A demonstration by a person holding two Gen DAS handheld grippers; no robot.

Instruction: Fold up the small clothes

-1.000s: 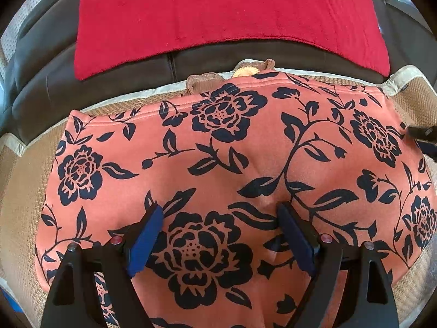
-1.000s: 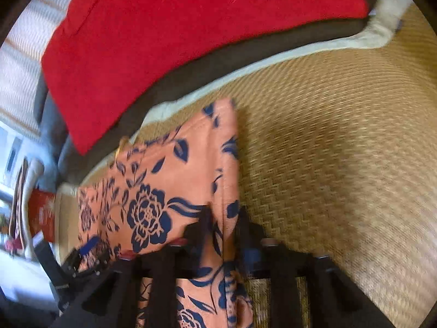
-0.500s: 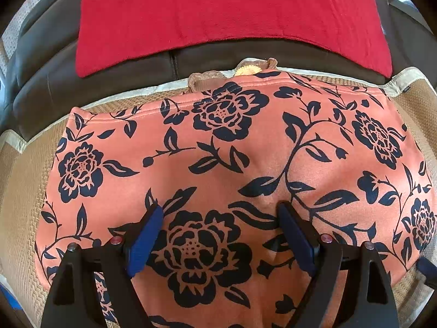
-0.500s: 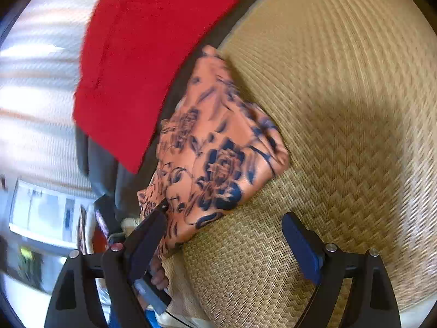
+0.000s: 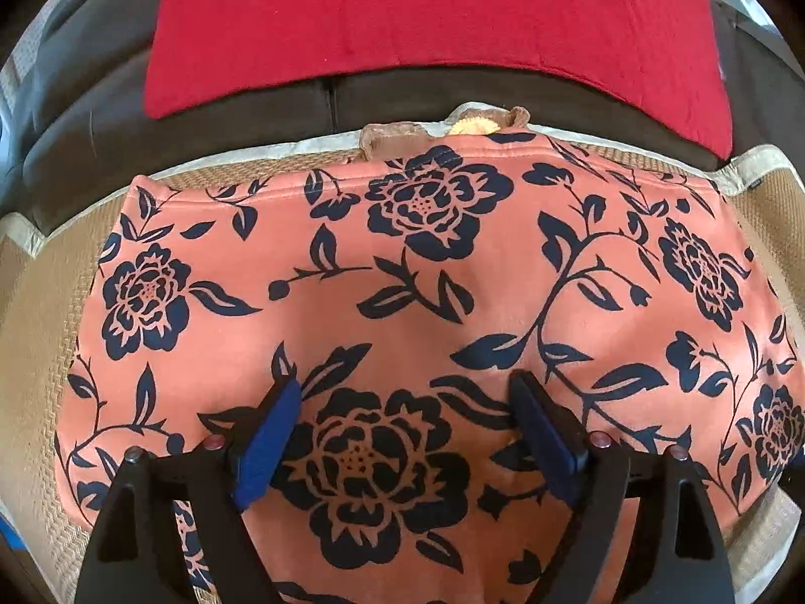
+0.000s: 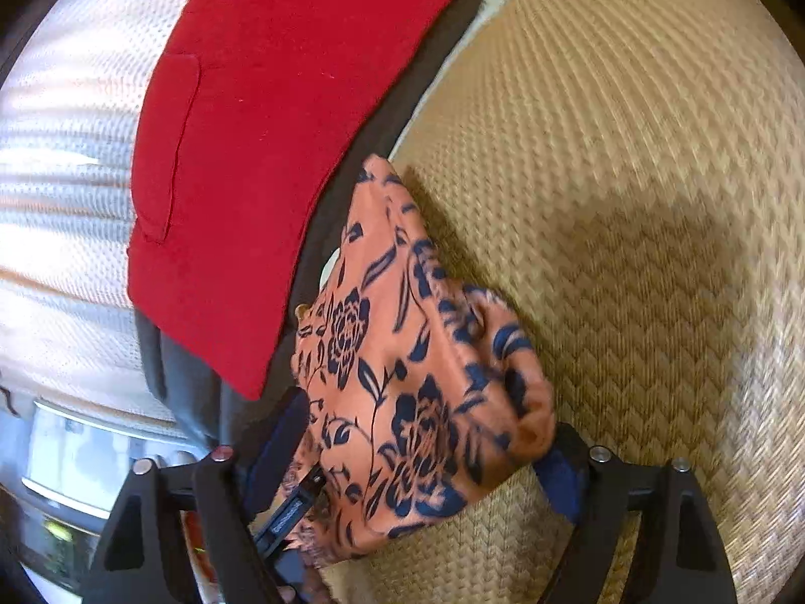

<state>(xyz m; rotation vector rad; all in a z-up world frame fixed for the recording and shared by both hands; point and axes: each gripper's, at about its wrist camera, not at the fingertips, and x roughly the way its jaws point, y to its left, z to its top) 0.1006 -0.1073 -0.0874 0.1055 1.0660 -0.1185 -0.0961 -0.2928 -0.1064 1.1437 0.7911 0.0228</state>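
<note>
Salmon floral garment [image 5: 402,272] (flat on mat [image 5: 45,312]) lies beneath left gripper [image 5: 402,428], spread.

Open woven mat [image 6: 629,176] was left free across the frame's right; passage at left was blocked by the red cushion [image 6: 282,126].

I count one floral garment [image 5: 402,272], salmon with navy flowers, spread under my left tongs [image 5: 402,433]. Beyond it lies one red cloth [image 5: 432,20] on one dark sofa [image 5: 126,141]. One woven mat [image 6: 629,201] is beneath. I have two tongs; the right pair [image 6: 417,458] straddles that garment's corner.
</note>
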